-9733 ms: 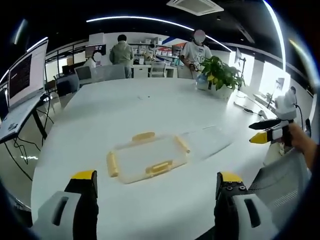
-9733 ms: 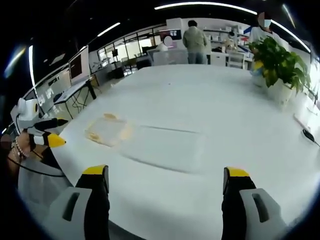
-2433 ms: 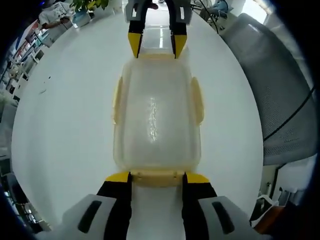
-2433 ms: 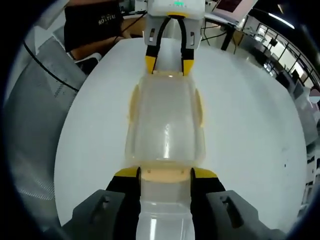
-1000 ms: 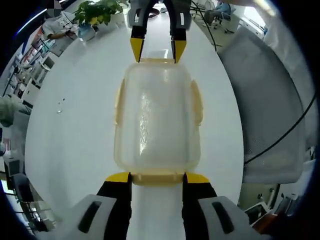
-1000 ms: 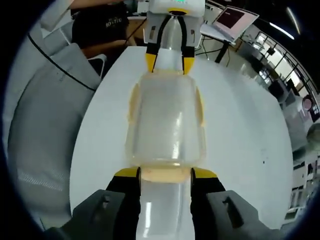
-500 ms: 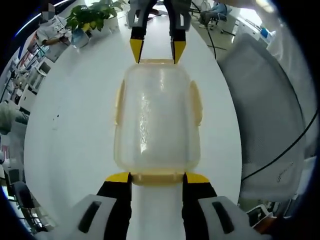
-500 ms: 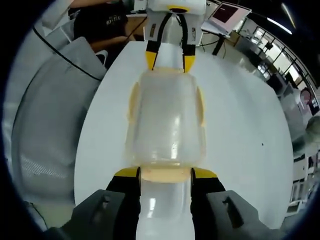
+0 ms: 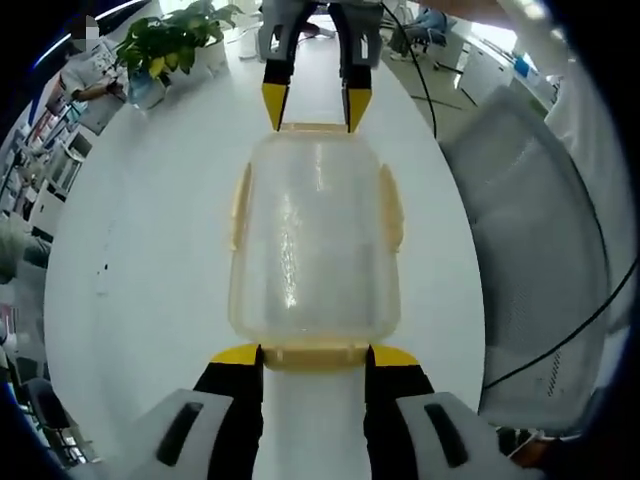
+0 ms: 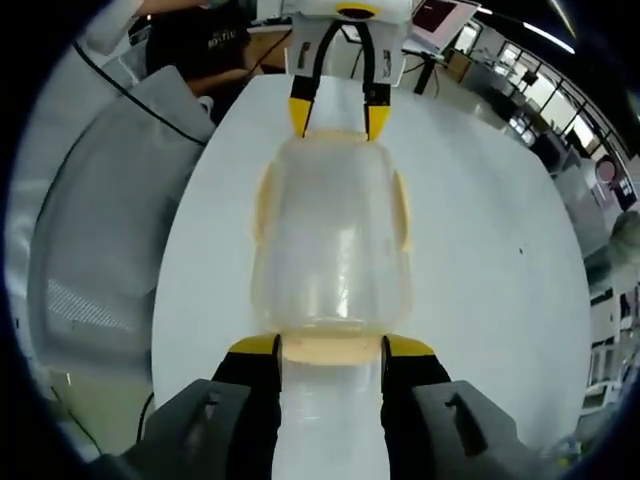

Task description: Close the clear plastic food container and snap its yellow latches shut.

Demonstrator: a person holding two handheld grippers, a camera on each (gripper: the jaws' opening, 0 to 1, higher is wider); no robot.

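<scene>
In the left gripper view, the left gripper (image 9: 313, 352) pinches the near yellow end latch (image 9: 313, 354) of the clear plastic food container (image 9: 313, 240) between its jaws. The container seems to be held over the round white surface (image 9: 140, 260), though contact with it cannot be told. At the far end the right gripper (image 9: 311, 108) straddles the opposite latch; in the right gripper view that gripper (image 10: 332, 349) pinches its own latch (image 10: 332, 348). The side latches look flared outward, apparently unsnapped. If either grip slips, the container could drop or twist, and the lid may shift before those latches are pressed. White lettering on a person's dark shirt (image 10: 200, 38) is too blurred to read.
</scene>
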